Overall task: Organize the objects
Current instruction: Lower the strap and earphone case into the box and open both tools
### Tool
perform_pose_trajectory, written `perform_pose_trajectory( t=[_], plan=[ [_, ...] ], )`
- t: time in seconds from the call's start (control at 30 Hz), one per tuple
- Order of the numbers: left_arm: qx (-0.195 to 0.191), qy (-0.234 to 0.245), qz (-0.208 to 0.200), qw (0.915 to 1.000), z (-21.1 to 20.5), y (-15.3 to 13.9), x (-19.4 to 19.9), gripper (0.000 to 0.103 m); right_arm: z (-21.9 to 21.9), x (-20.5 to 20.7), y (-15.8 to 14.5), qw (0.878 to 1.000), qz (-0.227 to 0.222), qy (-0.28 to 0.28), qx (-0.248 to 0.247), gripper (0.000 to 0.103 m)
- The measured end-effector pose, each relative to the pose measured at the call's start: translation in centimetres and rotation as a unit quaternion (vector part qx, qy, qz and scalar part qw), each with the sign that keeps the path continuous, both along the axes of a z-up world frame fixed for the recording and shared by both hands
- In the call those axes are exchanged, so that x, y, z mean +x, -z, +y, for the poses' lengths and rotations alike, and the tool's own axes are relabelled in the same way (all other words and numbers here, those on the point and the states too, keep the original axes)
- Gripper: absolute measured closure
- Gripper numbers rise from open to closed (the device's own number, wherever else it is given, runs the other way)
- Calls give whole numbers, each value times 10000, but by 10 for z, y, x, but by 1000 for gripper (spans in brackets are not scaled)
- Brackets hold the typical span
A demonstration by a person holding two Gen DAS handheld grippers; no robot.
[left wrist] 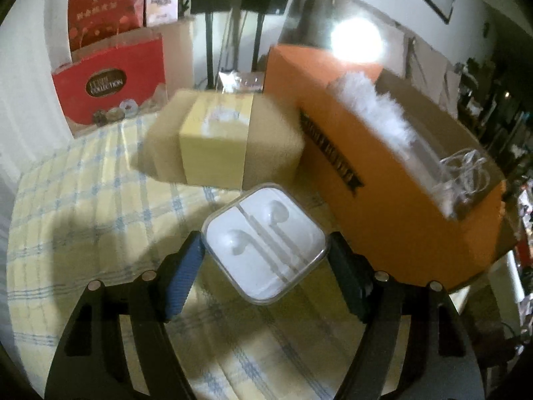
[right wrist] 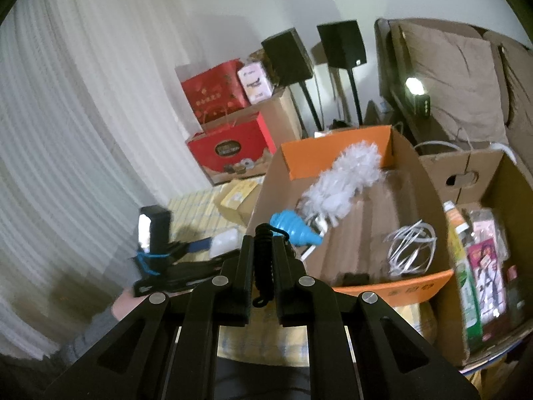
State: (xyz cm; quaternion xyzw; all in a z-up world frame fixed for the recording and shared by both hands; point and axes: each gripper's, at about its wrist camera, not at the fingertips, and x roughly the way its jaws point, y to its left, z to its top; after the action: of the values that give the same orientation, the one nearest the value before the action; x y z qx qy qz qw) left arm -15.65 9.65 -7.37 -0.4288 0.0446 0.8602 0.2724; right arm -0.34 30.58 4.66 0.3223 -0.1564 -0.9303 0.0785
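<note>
A clear earphone case (left wrist: 265, 246) with white earbuds inside sits between the blue-padded fingers of my left gripper (left wrist: 266, 245), which is shut on it above the checked tablecloth (left wrist: 83, 200). In the right wrist view the same case (right wrist: 226, 240) shows small at the left. My right gripper (right wrist: 265, 243) is shut on a black coiled cord (right wrist: 265, 266); the cord runs up to a blue bulb-shaped object (right wrist: 293, 230) at the near rim of the open orange box (right wrist: 333, 153). That orange box (left wrist: 383, 206) stands just right of the case.
The orange box holds a white feather duster (right wrist: 346, 176) and a coiled white cable (right wrist: 409, 246). A tan sponge block with a yellow band (left wrist: 220, 143) lies behind the case. Red gift bags (left wrist: 110, 90) stand at the back. A cardboard box with bottles (right wrist: 483, 250) sits far right.
</note>
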Motion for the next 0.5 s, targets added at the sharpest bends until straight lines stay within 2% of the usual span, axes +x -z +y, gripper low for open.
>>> perform_pose_trajectory(
  t=[0.3,0.5],
  plan=[
    [501,129,121,9986,6,-73,13,31,33,-9,-10,9990,87,421,86,94],
    [606,335,122,9975,30,-94,23,31,59,-18,-3,9974,10,716,39,94]
  ],
)
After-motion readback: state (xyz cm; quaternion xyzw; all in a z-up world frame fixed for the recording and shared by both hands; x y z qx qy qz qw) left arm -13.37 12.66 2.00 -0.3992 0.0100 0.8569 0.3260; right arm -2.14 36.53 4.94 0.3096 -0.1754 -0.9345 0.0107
